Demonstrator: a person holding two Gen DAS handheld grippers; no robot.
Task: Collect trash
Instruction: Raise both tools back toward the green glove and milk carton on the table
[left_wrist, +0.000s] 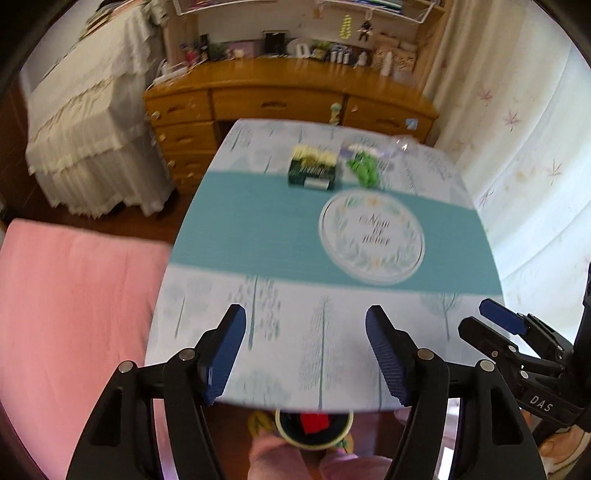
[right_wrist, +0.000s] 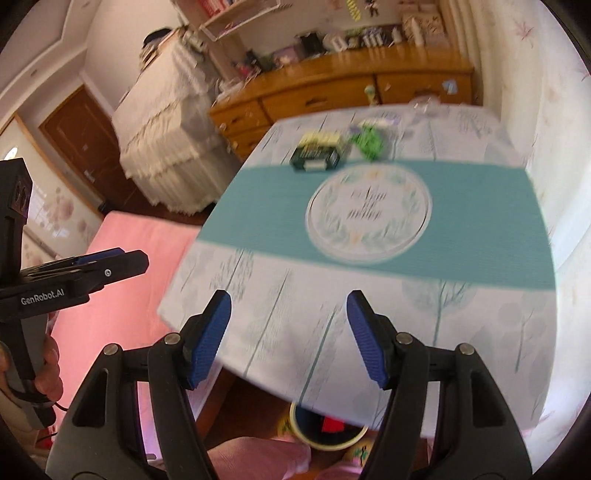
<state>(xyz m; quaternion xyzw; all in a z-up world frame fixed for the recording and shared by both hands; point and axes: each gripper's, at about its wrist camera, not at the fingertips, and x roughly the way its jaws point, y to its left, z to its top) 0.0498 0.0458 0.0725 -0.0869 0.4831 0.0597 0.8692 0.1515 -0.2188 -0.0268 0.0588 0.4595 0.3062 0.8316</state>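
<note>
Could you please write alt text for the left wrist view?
The open left tool hovers over the near edge of a tree-patterned table, holding nothing. A dark green box and green wrapper lie at the far end; a bin sits below.

Glossy wooden dresser, printed tablecloth, ribbed blue pads on matt black plastic gripper.

I see tablecloth: pale, blue-green tree print, teal band mid-frame | round emblem: white, leaf wreath | box: dark green, yellow top | wrapper: bright green | bin, bottom: red inside | my pads: blue
</note>
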